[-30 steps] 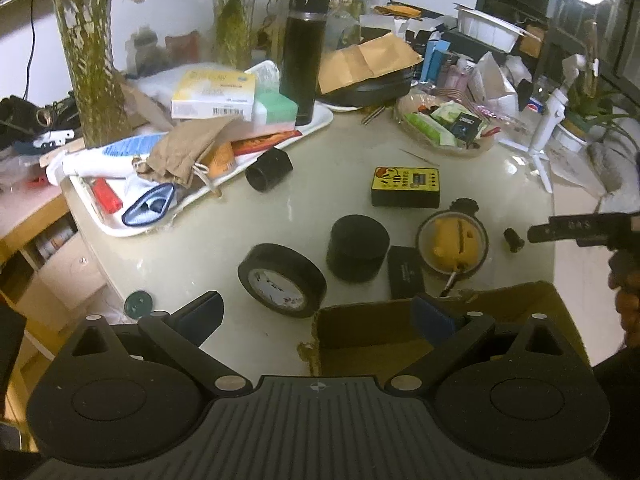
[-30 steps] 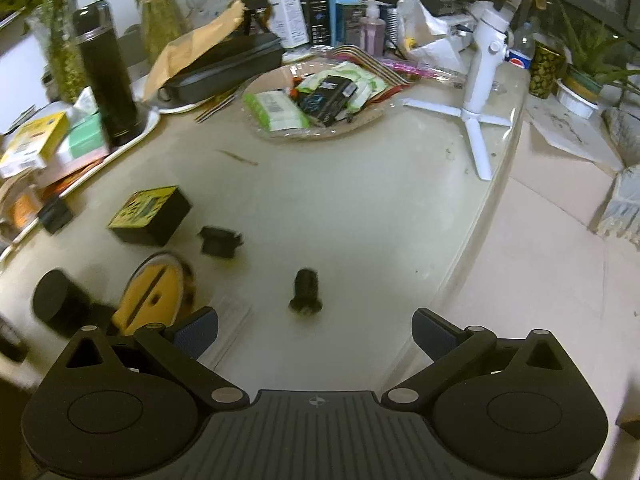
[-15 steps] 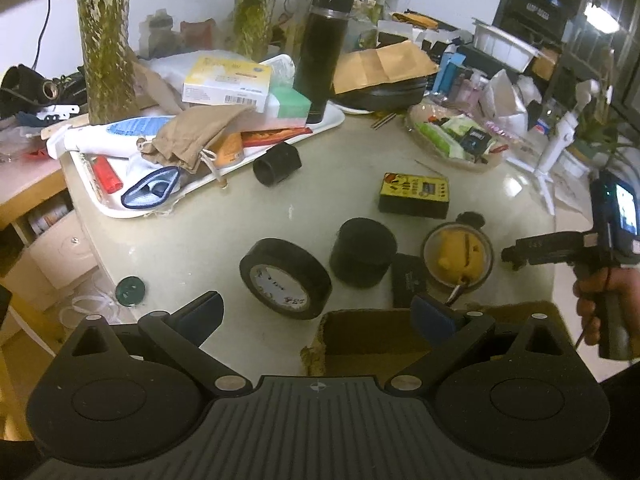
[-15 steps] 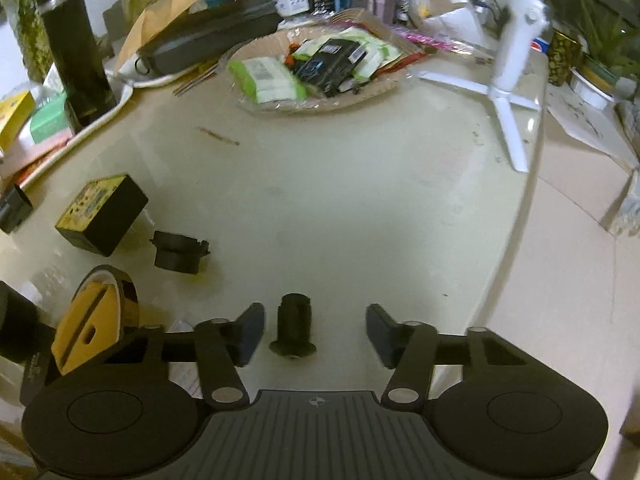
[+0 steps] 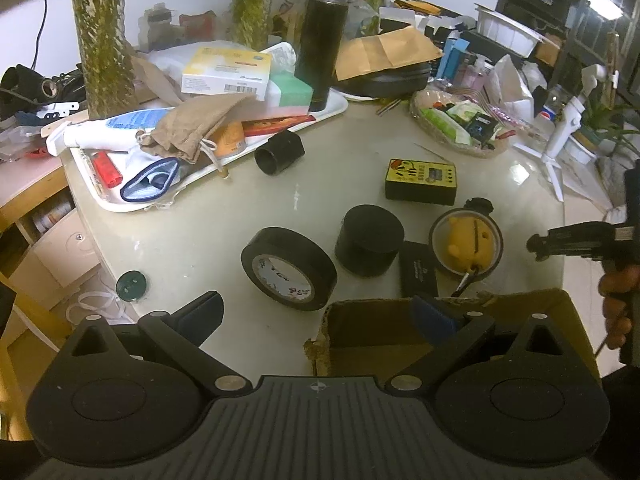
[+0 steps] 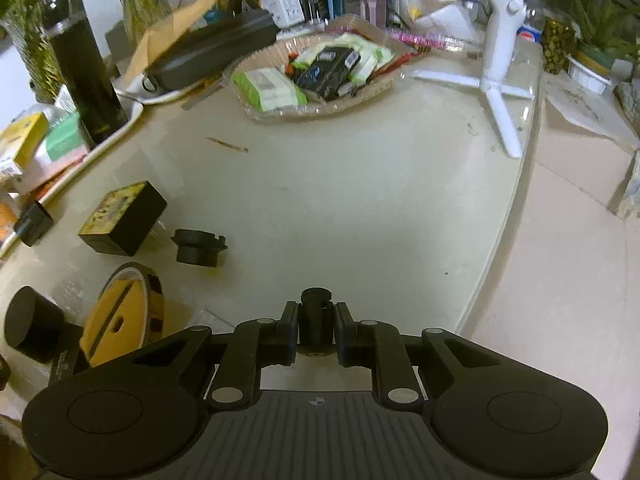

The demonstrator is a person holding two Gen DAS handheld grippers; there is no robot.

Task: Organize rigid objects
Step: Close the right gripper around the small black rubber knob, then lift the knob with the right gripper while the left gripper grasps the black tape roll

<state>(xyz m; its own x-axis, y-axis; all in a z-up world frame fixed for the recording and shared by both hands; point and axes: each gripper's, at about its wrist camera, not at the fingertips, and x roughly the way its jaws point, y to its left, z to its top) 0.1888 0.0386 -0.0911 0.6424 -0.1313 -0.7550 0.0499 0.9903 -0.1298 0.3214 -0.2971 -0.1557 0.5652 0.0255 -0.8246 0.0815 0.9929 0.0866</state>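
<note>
In the right wrist view, my right gripper (image 6: pixel 316 326) is shut on a small black cylindrical part (image 6: pixel 316 308) that stands near the table's right edge. The left wrist view shows that gripper (image 5: pixel 536 242) low at the right, held by a hand (image 5: pixel 618 300). My left gripper (image 5: pixel 316 310) is open with nothing between its fingers, above the rim of a cardboard box (image 5: pixel 384 336). On the table beyond lie a black tape roll (image 5: pixel 288 268), a black round cap (image 5: pixel 370 244), a flat black case (image 5: pixel 418 274), a yellow round case (image 5: pixel 466 240), a yellow-topped black box (image 5: pixel 420 180) and a black hexagonal tube (image 5: pixel 280 152).
A black flanged part (image 6: pixel 198 246) sits beside the yellow-topped box (image 6: pixel 124 218). A white tray (image 5: pixel 336 108) of clutter and a black flask (image 5: pixel 322 36) stand at the back left. A basket of packets (image 6: pixel 320 72) and a white tripod (image 6: pixel 500 80) stand at the back.
My right gripper has sunk over the small black part and its jaws have closed on it. The left gripper has stayed open and almost still.
</note>
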